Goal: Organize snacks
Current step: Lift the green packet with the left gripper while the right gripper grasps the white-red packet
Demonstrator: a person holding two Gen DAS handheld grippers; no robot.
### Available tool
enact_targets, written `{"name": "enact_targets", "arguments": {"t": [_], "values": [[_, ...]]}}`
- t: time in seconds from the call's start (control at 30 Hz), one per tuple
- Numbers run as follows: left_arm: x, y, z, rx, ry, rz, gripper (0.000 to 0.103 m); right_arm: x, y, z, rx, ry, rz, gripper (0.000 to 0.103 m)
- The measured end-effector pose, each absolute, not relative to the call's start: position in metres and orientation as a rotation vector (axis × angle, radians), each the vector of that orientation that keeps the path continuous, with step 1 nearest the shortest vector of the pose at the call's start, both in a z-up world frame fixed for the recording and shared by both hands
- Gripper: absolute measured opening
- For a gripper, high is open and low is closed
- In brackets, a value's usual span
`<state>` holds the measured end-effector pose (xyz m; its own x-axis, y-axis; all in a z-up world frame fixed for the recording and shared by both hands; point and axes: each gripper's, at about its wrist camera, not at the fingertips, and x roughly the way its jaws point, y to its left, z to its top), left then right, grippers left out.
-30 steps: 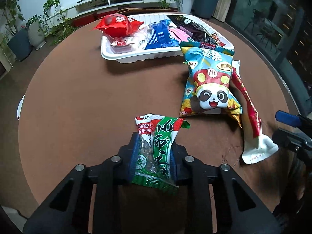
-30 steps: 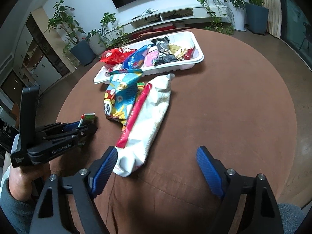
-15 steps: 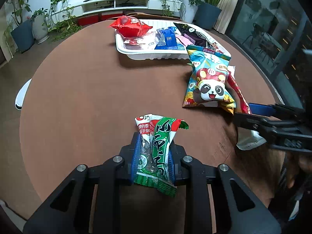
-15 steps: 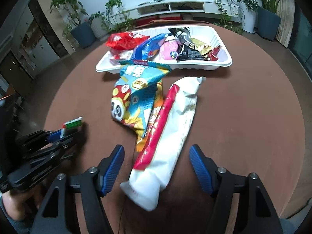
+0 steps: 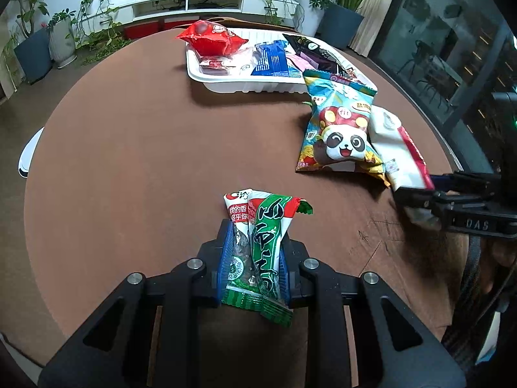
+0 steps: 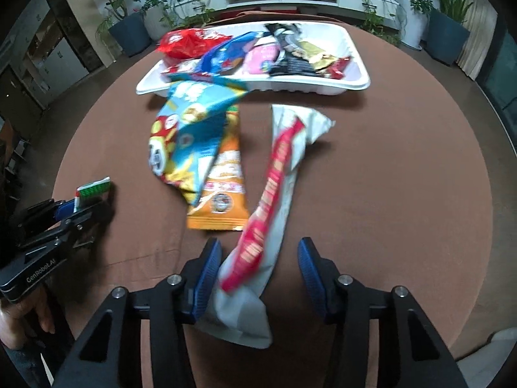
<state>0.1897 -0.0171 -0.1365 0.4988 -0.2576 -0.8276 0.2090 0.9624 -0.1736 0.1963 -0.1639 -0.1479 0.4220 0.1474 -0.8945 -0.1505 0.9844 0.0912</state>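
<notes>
**Q:** Since 1 second back, what has shifted?

**A:** Then the right gripper [image 6: 258, 274] hung wide near the white and red bag [image 6: 274, 200], with only the bag's near corner by its left pad. It now straddles the bag's near end, and its jaws have just been closing. The bag's tail lies between the 2 blue pads: the left pad touches the wrapper, the right pad stands clear of it, so nothing is clamped yet. The bag is blurred in the right wrist view.

**Q:** And the left gripper [image 5: 255, 258]?

**A:** Clenched on 2 small packets held together, a green packet [image 5: 269, 242] and a red-topped packet [image 5: 239, 226] beside it. Both stick out past the pads above the brown round table [image 5: 129, 161].

**Q:** Where do the other snacks lie?

**A:** A panda bag [image 6: 190, 132] rests on the table just in front of the white tray [image 6: 358, 80], its top corner meeting the tray's near rim. Under it, partly covered, lies an orange bag [image 6: 223, 190]. The white and red bag runs beside them, from near the tray back to the right gripper.

**Q:** What is in the tray?

**A:** A red pouch [image 5: 210, 37] at 1 end, then a blue packet [image 5: 271, 59], a pink packet [image 6: 261, 58] and a black packet [image 6: 290, 61], with more wrappers at the far end that are too small to tell apart.
</notes>
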Motion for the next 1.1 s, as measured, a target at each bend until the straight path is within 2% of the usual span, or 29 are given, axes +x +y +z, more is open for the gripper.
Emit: {"name": "enact_targets", "arguments": {"t": [0.43, 0.53, 0.57, 0.9, 1.1], "values": [[0.19, -0.023, -0.137, -0.033, 1.016, -0.289, 0.023, 0.208, -0.168, -0.151, -0.053, 1.135, 0.163, 0.044], [0.19, -0.023, -0.137, -0.03, 1.017, -0.289, 0.023, 0.208, -0.163, -0.152, -0.113, 1.125, 0.148, 0.036], [0.19, -0.023, -0.137, -0.03, 1.017, -0.29, 0.023, 0.207, -0.162, -0.151, -0.119, 1.119, 0.152, 0.027], [0.189, -0.025, -0.137, -0.029, 1.015, -0.295, 0.023, 0.198, -0.166, -0.15, -0.129, 1.107, 0.168, 0.023], [0.189, -0.022, -0.137, -0.047, 1.009, -0.3, 0.023, 0.192, -0.186, -0.146, -0.001, 1.087, 0.193, 0.021]]}}
